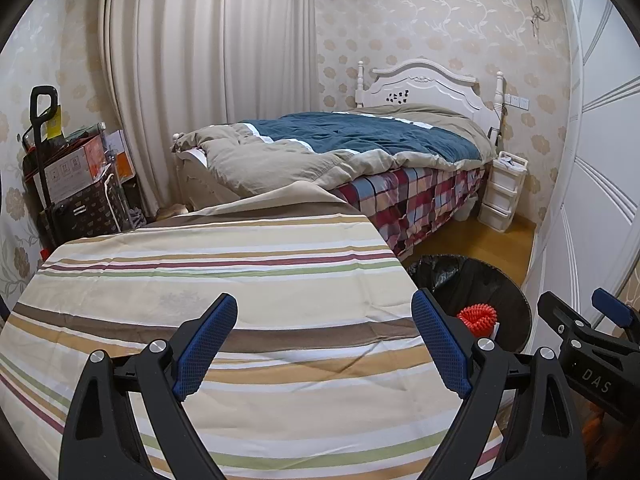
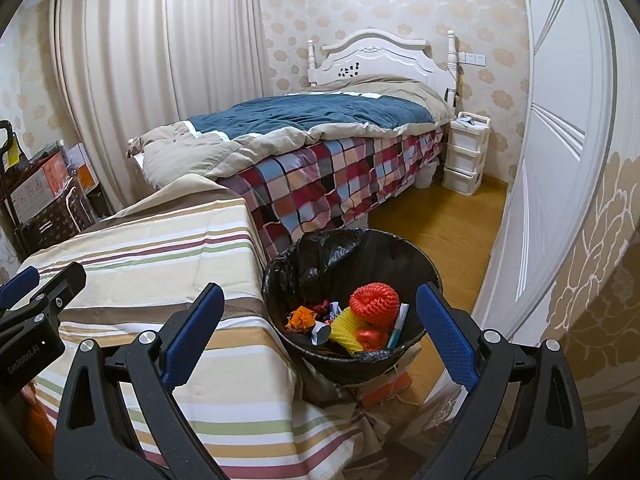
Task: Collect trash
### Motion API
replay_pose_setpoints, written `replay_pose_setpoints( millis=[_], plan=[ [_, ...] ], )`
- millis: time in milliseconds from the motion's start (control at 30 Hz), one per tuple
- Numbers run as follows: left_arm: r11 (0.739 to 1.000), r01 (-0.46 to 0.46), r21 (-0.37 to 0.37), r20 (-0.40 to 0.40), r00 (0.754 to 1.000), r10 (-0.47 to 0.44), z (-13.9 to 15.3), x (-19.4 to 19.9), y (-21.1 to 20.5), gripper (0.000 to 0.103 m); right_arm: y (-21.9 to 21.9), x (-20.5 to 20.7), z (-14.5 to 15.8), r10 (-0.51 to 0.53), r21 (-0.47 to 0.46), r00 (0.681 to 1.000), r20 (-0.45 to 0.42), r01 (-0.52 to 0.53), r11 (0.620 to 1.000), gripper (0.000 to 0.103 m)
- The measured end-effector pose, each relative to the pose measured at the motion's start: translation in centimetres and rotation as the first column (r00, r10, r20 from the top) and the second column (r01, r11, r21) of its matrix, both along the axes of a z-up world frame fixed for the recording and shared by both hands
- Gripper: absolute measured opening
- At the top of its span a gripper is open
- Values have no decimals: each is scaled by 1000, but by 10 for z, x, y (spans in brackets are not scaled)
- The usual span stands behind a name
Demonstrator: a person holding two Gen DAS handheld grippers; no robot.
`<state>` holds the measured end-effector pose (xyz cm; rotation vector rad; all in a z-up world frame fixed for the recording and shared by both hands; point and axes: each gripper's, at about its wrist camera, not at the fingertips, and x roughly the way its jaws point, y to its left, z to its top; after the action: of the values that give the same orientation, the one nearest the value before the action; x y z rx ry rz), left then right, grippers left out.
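Observation:
A black-lined trash bin stands on the floor right of the striped table. In it lie a red foam net, a yellow foam net, orange scraps and a pen-like tube. My right gripper is open and empty, above the bin's near rim. My left gripper is open and empty above the striped tablecloth. The bin and the red net show at the right in the left wrist view. The right gripper appears there too.
A bed with a blue and beige quilt stands behind the table. A white drawer unit is beside its head. Boxes and a cart stand at the left by the curtain. A white wardrobe door is at the right. Wooden floor lies between bed and wardrobe.

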<state>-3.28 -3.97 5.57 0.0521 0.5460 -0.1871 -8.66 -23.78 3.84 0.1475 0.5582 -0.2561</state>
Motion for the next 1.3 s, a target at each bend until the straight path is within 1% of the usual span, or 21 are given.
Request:
replay_pose_setpoints(
  millis=[1300],
  plan=[
    [1000,-2,-3,-6,1000,2,-2,-2,3,88,3,0,1,1,-1,1000,-2,-1,1000,94]
  ],
)
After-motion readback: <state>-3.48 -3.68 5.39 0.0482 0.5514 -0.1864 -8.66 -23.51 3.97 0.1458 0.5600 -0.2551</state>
